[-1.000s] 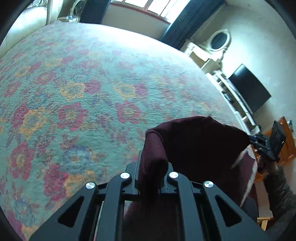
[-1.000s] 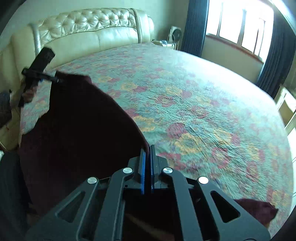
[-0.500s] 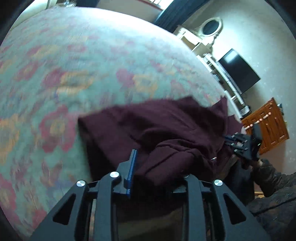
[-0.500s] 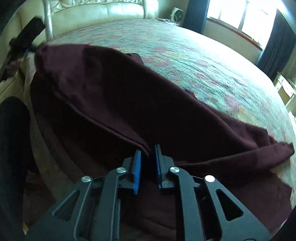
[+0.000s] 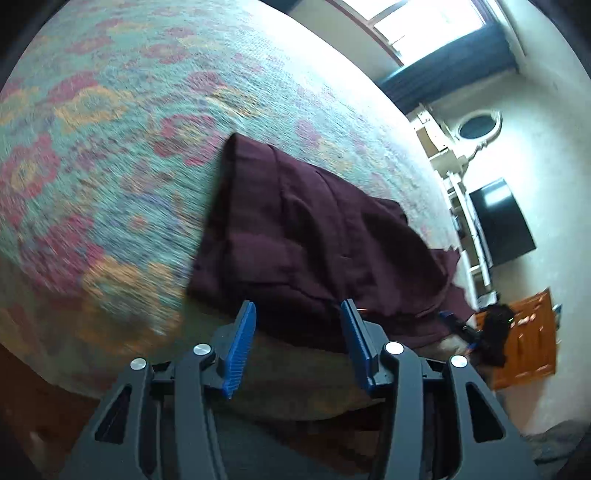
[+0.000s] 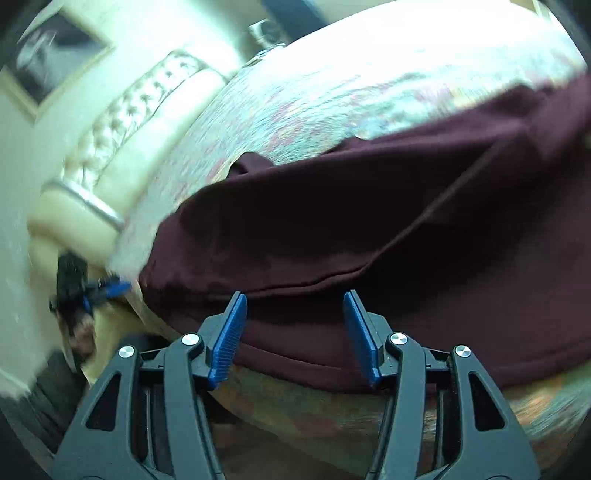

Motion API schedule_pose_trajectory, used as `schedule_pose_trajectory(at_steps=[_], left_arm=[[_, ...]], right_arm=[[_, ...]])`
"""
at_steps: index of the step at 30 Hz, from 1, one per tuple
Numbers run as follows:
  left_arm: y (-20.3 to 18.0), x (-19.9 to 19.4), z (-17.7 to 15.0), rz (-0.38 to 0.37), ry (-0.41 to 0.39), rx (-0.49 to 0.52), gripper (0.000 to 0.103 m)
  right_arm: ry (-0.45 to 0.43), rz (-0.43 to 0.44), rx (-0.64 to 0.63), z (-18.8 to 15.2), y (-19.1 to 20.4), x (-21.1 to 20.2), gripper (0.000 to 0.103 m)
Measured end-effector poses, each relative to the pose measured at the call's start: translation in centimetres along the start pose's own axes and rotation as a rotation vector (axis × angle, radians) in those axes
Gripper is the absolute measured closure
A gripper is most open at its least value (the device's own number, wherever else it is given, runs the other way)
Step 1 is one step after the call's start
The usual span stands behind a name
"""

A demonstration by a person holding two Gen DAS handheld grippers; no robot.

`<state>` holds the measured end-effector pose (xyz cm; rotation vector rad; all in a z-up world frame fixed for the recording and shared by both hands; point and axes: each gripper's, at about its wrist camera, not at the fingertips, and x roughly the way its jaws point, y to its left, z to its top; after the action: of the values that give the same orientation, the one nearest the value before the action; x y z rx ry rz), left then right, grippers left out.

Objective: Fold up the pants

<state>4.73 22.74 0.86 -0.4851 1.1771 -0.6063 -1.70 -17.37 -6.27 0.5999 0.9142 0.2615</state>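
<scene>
My left claw hangs wide open at the near edge of the bed, its blue pads spread apart and holding nothing. The maroon pants lie folded over on the floral bedspread just ahead of it, at 12 o'clock from the claw, their long run stretching away toward 2 o'clock and their near hem drooping over the mattress edge between my fingertips. Beyond the cloth, at 3 o'clock in the left wrist view, my right claw shows small and dark beside the pants' far end; whether it touches the fabric there I cannot tell.

Seen from the right wrist, my right claw is likewise fully parted, empty, with its blue pads just in front of the pants, whose doubled edge runs across the frame from 9 o'clock to 2 o'clock. A seam line crosses the upper layer diagonally. My left claw appears at 9 o'clock, blurred, next to the corner of the cloth.

A cream tufted headboard stands past the bedspread at 10 o'clock in that view. A dark television, a curtained window and an orange wooden cabinet line the room's right side.
</scene>
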Motion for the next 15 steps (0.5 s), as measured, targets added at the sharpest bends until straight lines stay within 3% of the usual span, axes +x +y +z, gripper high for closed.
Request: schedule_pose_trajectory(at_steps=[2,7,11,15], left_arm=[[-0.3,0.9,-0.3,0.036,-0.012,-0.061,0.05],[1.8,2.1,-0.8,0.044,-0.031,-0.266,0.05],[1.8,2.5,-0.2,0.075,-0.063,-0.318,0.05],[0.2,2.4,0.3,0.142,-0.079,-0.295,0.05]], right_arm=[[-0.003,-0.009,0.012,-0.1,0.2,0.3,0.049],[-0.013,0.006,0.009,-1.2,1.0,0.5,0.048],[-0.01,0.013,0.017,-1.7,0.9,0.7,0.047],[-0.019,0.033,0.055,-1.7,0.5,0.8,0.047]])
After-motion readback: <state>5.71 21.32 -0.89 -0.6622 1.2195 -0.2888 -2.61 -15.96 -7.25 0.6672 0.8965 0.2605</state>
